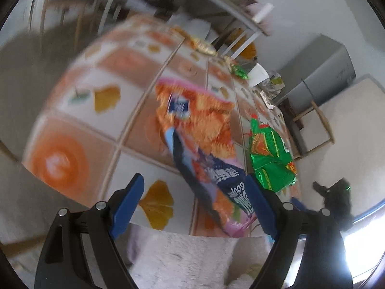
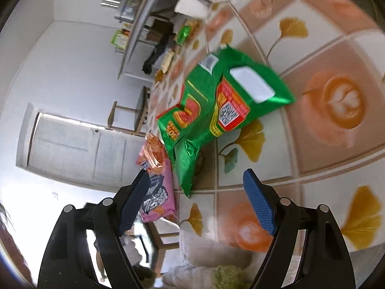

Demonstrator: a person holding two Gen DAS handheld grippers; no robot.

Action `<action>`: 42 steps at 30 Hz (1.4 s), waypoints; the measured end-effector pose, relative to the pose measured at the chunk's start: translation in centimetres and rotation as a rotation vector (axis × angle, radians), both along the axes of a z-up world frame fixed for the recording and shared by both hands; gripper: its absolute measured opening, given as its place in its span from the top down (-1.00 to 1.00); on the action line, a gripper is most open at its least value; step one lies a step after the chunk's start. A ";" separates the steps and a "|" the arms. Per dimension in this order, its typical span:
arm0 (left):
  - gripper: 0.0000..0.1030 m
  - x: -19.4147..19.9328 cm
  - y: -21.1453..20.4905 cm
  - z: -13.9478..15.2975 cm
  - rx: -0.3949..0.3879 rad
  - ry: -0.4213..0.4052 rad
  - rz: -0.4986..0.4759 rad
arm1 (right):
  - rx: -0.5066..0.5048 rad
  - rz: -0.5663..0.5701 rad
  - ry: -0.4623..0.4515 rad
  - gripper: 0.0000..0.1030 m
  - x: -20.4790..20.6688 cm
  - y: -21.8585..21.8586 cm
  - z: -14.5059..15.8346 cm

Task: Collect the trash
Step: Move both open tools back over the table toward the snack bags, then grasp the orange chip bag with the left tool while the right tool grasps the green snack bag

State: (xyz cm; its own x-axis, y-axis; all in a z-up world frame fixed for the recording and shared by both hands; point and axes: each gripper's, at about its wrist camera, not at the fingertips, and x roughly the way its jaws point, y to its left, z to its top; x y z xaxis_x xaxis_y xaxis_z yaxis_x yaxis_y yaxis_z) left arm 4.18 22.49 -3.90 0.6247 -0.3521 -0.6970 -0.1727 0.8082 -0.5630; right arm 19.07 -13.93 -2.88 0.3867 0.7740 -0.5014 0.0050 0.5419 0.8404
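Observation:
An orange, pink and dark-blue snack bag [image 1: 204, 149] lies on the patterned tablecloth [image 1: 79, 110], next to a crumpled green snack bag [image 1: 269, 154]. My left gripper [image 1: 195, 200] is open above the table's near edge, with the orange bag's lower end between its blue fingers [image 1: 131, 204]. In the right wrist view the green bag [image 2: 216, 106] lies ahead of my open right gripper [image 2: 197, 200], and the orange and pink bag [image 2: 156, 183] sits by its left finger. Both grippers hold nothing.
Further wrappers [image 1: 239, 71] and a white cup [image 2: 190, 6] lie at the table's far end. A shelf rack [image 1: 231, 4], a wooden stool [image 1: 312, 130] and a white door [image 2: 72, 149] stand beyond. A fluffy white cloth [image 1: 182, 260] lies below the table edge.

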 end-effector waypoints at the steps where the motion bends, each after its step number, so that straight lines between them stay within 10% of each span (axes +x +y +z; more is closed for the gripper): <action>1: -0.60 0.4 0.2 -0.6 -0.038 0.013 0.002 | -0.002 -0.005 0.005 -0.50 -0.1 0.0 0.0; 9: -0.54 2.5 -0.3 -1.3 -0.116 -0.001 0.011 | 0.012 -0.069 0.031 -0.50 0.8 1.1 -0.3; 21: 0.32 4.6 -1.8 -1.6 0.034 0.023 0.049 | -0.024 -0.197 0.028 -0.35 1.6 2.0 -0.4; 26: 0.62 4.8 -1.9 -1.9 0.049 0.024 0.050 | -0.047 -0.257 0.040 0.44 1.8 1.5 -1.7; 29: 0.74 4.8 -1.9 -1.9 0.051 0.018 0.050 | -0.047 -0.245 0.032 0.52 1.7 0.7 -1.8; 35: 0.81 4.4 -2.0 -1.1 0.103 -0.013 0.029 | -0.126 -0.070 0.009 0.53 1.4 -1.9 -1.2; 42: 0.85 4.8 -3.0 -0.9 0.208 -0.023 -0.073 | -0.437 0.243 -0.067 0.49 -1.0 -4.5 2.3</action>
State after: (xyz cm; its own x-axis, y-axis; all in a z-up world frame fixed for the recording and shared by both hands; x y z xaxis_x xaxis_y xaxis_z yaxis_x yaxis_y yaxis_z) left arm 8.94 19.45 -4.79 0.6194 -0.2471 -0.7452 -0.0985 0.9172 -0.3861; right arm 18.10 -18.43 -0.56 0.2641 0.5689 -0.7788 -0.2109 0.8220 0.5289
